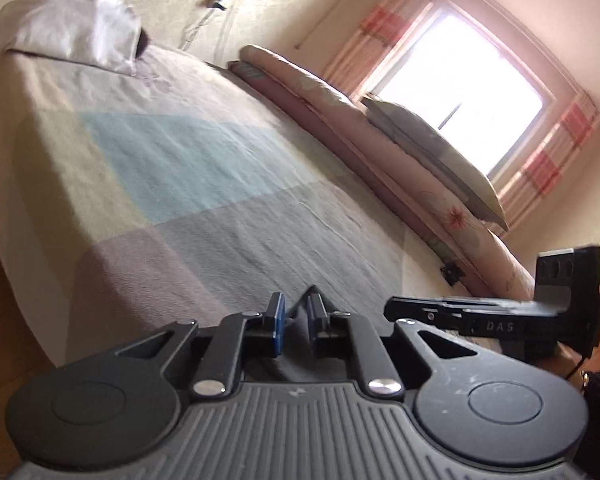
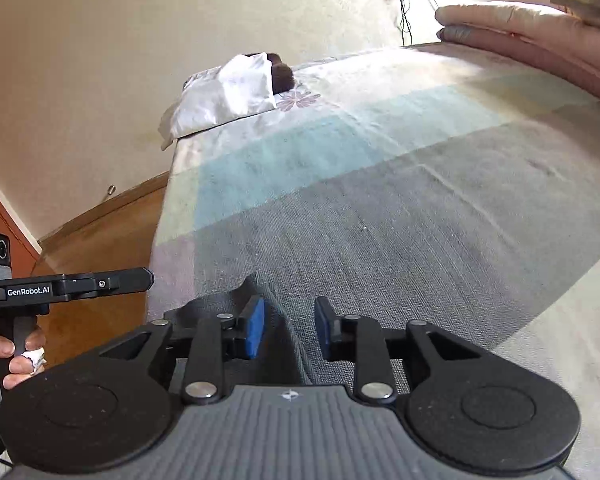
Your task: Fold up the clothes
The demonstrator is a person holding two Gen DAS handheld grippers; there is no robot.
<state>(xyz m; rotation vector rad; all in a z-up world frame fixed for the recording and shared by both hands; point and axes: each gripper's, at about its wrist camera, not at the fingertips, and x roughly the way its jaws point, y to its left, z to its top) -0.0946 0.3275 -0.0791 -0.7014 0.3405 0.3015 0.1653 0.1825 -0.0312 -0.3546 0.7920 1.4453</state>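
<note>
Left wrist: one grey garment [image 1: 236,240] pinched (two grippers).

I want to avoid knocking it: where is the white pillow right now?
The white pillow lies at the bed's far left corner in the right wrist view, beside the wall, partly covering a dark object.

Both wrist cameras sit low and close over the bed [image 1: 148,160], looking forward along its patchwork cover. The left view faces the window [image 1: 460,92]; both share the white pillow [image 2: 224,96].
</note>
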